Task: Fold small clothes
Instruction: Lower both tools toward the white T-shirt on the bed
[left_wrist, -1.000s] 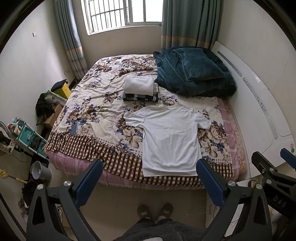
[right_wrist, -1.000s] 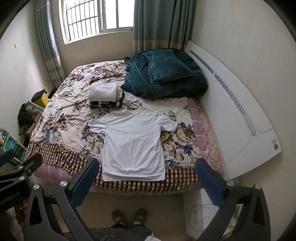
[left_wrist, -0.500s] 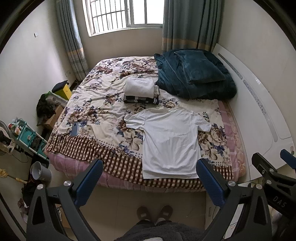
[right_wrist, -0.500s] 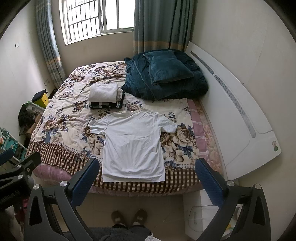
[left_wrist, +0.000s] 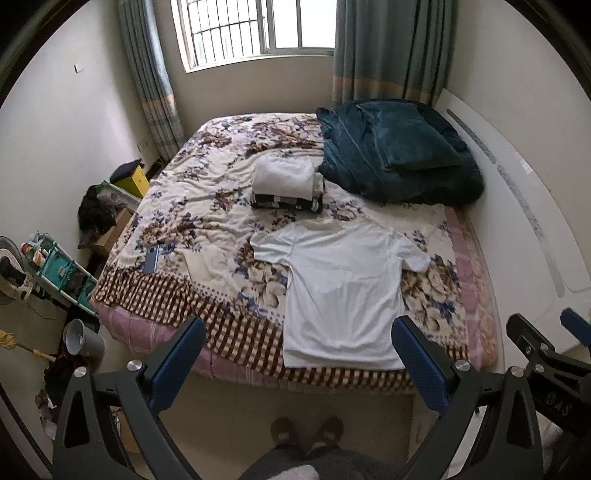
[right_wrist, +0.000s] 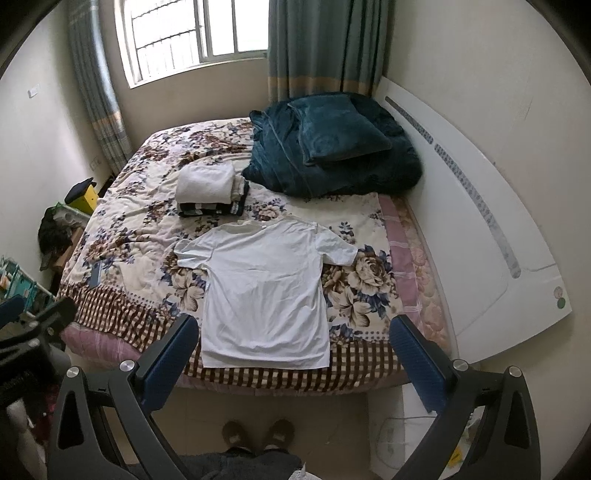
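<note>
1. My left tongs (left_wrist: 297, 354) and right tongs (right_wrist: 293, 352) are both spread wide and hold nothing; I hold them well above the floor, short of the bed (left_wrist: 192, 295).
2. The white T-shirt (left_wrist: 343, 291) lies flat on the floral bedspread, collar toward the window, hem near the checked edge closest to me.
3. A stack of folded clothes (left_wrist: 286, 184) sits just beyond its collar.
4. I judge the shirt light, thin and limp: it will sag and wrinkle wherever unsupported.
5. I would pinch one sleeve (right_wrist: 338, 251) at the shoulder seam and the hem corner below it, lifting both together.
</note>
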